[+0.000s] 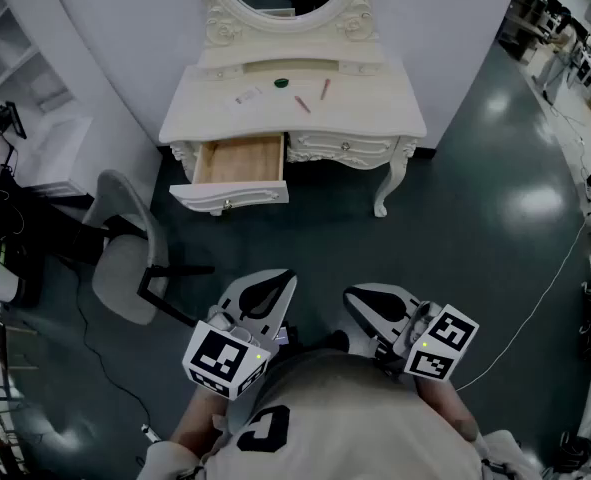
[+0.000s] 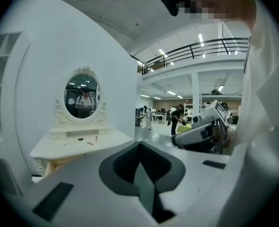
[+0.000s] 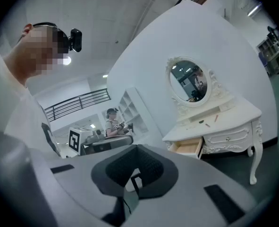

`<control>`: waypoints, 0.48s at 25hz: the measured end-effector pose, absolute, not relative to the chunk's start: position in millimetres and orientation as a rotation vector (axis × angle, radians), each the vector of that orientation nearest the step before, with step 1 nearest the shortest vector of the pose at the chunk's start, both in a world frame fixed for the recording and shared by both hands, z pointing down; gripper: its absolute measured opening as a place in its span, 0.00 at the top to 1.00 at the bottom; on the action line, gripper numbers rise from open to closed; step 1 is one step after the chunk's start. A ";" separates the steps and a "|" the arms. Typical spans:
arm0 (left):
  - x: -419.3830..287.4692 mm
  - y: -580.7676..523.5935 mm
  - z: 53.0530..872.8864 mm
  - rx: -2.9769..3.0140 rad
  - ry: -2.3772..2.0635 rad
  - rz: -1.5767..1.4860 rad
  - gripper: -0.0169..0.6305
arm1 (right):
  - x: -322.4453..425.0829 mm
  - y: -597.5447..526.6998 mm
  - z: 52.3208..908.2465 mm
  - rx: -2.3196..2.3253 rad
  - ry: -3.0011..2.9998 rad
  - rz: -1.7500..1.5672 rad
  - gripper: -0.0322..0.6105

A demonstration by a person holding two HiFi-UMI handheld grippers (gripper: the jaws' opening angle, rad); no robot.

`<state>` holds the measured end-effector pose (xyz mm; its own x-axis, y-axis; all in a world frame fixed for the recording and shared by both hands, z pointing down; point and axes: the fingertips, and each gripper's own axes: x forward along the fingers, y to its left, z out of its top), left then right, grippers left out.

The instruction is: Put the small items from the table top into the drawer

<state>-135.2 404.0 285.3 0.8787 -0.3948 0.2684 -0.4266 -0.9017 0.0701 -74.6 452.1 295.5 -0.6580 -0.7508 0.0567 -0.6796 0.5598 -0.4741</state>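
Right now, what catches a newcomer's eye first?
The ornate white dressing table stands at top centre, its left drawer pulled open and looking empty. A few small items lie scattered on its top. Low down, the left gripper and right gripper are shut and empty.

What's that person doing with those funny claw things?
A person stands back from the white dressing table, holding the left gripper and the right gripper, both shut and empty. The drawer is open. A green round thing and a pink stick lie on the table top, not yet put away.
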 end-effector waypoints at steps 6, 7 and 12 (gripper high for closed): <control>-95.1 413.4 272.5 2.911 -0.639 0.343 0.89 | -68.6 459.6 294.2 -1.135 2.715 -0.707 0.91; -90.1 415.9 273.3 2.917 -0.636 0.363 0.89 | -66.4 460.5 294.7 -1.125 2.720 -0.715 0.91; -81.9 422.3 277.3 2.906 -0.674 0.438 0.89 | -54.1 465.0 289.1 -1.072 2.729 -0.718 0.91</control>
